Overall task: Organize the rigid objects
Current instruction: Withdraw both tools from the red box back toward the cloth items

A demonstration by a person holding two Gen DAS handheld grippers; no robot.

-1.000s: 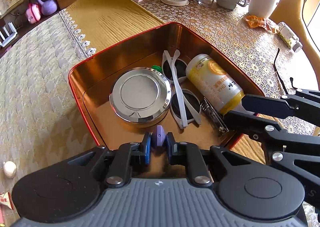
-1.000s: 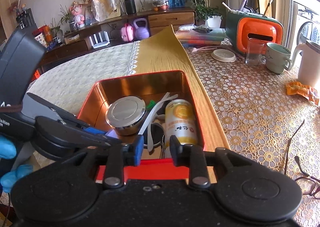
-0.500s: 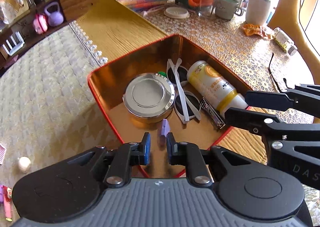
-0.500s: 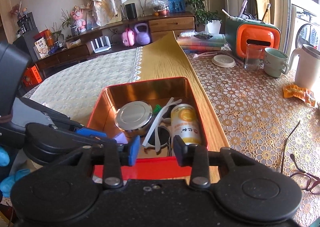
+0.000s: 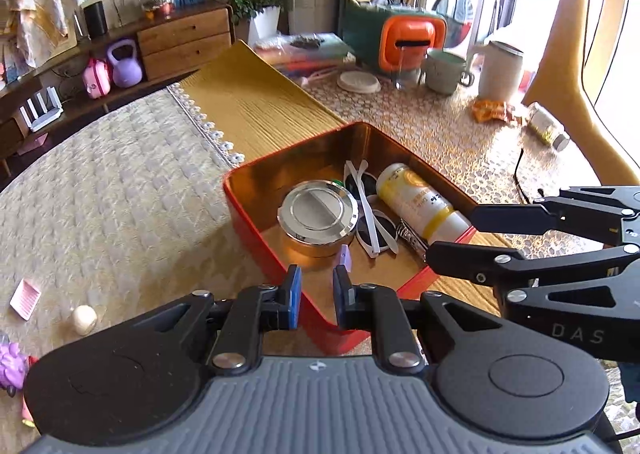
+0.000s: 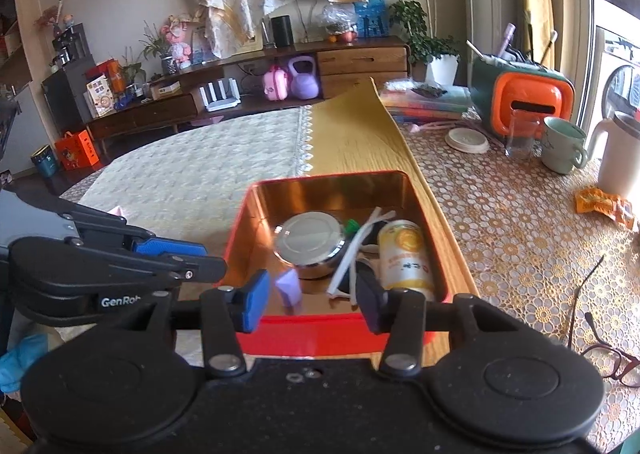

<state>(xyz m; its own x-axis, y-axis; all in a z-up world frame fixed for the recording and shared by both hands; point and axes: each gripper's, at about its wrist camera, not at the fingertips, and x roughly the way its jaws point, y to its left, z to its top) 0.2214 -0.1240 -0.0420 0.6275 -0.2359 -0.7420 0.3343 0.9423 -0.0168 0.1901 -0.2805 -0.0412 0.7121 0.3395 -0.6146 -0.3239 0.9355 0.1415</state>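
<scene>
Black and blue-padded, the left tongs (image 5: 316, 286) are drawn close together with only a narrow gap and nothing in it. They hover over the near corner of the red tin (image 5: 248, 210). The right tongs (image 6: 312, 294) stand apart over the tin's near wall. Their jaws have just been opening, and they grip nothing. The small lilac piece (image 6: 290, 286) seen through their gap lies on the tin's floor, just inside that near wall.

Beside the lilac piece in the tin sits a round metal box (image 5: 318, 214) with a shiny lid. To the right of it lie white sunglasses (image 5: 372, 222), a nail clipper (image 5: 412, 236) and a yellow bottle (image 5: 416, 198) on its side along the tin's right wall. A small green thing (image 6: 352, 225) peeks out behind the round box; what it is cannot be told.

The tin rests on the counter (image 5: 120, 194). Well to the left of it lie a pale ball (image 5: 84, 319) and a pink card (image 5: 25, 293). To the right of it lie dark-rimmed spectacles (image 6: 612, 358). Beyond the tin stand an orange-fronted holder (image 5: 408, 40), a drinking glass (image 6: 520, 134), a mug (image 5: 444, 72) and a white jug (image 5: 502, 70). Nearer than the jug are an orange wrapper (image 5: 494, 112) and a small jar (image 5: 548, 126) tipped on its side.
</scene>
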